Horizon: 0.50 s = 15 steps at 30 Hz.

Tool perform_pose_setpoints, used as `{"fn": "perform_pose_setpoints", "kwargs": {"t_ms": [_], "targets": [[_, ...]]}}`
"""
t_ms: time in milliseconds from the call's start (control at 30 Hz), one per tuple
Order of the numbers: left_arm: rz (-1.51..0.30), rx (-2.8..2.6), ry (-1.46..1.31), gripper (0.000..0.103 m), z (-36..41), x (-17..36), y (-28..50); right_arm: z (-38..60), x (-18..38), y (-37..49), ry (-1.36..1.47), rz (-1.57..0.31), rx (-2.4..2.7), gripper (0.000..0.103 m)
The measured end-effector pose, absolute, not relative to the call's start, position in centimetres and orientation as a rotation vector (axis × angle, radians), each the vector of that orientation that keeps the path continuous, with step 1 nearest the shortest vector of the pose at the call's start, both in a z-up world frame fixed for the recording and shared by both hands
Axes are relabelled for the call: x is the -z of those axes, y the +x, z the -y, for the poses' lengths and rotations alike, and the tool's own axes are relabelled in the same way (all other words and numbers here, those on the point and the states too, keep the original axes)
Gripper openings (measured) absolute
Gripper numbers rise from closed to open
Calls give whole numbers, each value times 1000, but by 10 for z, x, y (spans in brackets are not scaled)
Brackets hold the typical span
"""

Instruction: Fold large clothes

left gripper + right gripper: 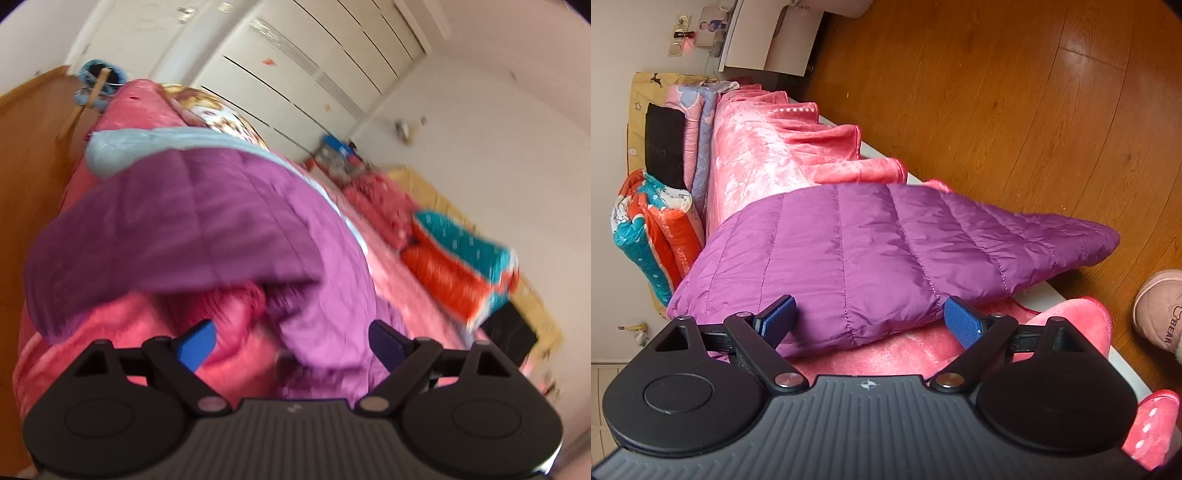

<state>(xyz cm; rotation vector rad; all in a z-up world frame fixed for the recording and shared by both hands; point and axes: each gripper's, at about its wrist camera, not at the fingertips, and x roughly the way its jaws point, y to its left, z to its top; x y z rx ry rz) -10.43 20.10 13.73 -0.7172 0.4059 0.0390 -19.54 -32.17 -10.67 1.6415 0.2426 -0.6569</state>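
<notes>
Two grippers, L & R, both spread wide, holding nothing. Purple jacket lies on pink bed at 12 o'clock. Looks puffy, light, slick; prob. best pinch hem/corner seams.

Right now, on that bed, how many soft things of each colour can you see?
Purple: 1, quilted jacket
Pink: 1, plush blanket
Orange and teal: 1, rolled blanket
Black: 1, cushion
Total: 4

The pink slipper reads "BEAR".
</notes>
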Motion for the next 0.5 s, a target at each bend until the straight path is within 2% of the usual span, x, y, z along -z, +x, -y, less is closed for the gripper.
{"fn": "perform_pose_setpoints", "kwargs": {"t_ms": [100,333,500], "targets": [[-381,-45,-803,95,-219,-132,-96,325,116,-196,1704,-218,653,103],[-376,-80,-963,94,-243,-114,-73,324,118,-193,1737,-239,642,103],[-314,-110,-1096,77,-262,-110,-69,323,109,-193,1691,-269,655,103]]}}
